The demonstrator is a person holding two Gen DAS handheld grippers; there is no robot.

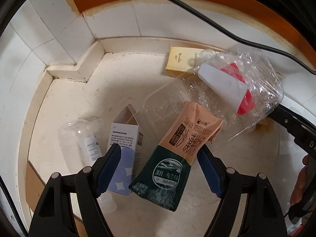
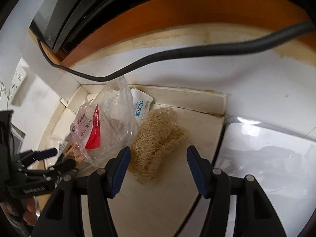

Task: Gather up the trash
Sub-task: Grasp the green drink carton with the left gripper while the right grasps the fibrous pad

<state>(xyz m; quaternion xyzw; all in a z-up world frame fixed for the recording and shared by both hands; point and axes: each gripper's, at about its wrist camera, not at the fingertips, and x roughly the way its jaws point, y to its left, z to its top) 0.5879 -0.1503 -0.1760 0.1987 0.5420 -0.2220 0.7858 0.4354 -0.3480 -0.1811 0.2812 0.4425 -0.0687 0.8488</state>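
The left tool (image 1: 159, 163) points steeply down over the pale marble tabletop (image 1: 75, 98), jaws wide apart. A crumpled green-and-tan drink carton (image 1: 177, 158) stands between the pads; its upper right side lies against the right pad, but the left pad is clear of it, so no grip is closed. Just left of the carton stands an open white-and-lilac cardboard box (image 1: 124, 150), with a clear plastic bottle (image 1: 83, 136) lying beside it. A clear plastic tray (image 1: 164, 102) and a yellow flat box (image 1: 181, 59) lie farther back.

The right tool (image 2: 158, 164) is also open and holds nothing. Beneath it lies a tan fibrous loofah scrubber (image 2: 158, 138). A crumpled clear plastic bag with a red-and-white label (image 2: 104, 126) rests just left of the scrubber.
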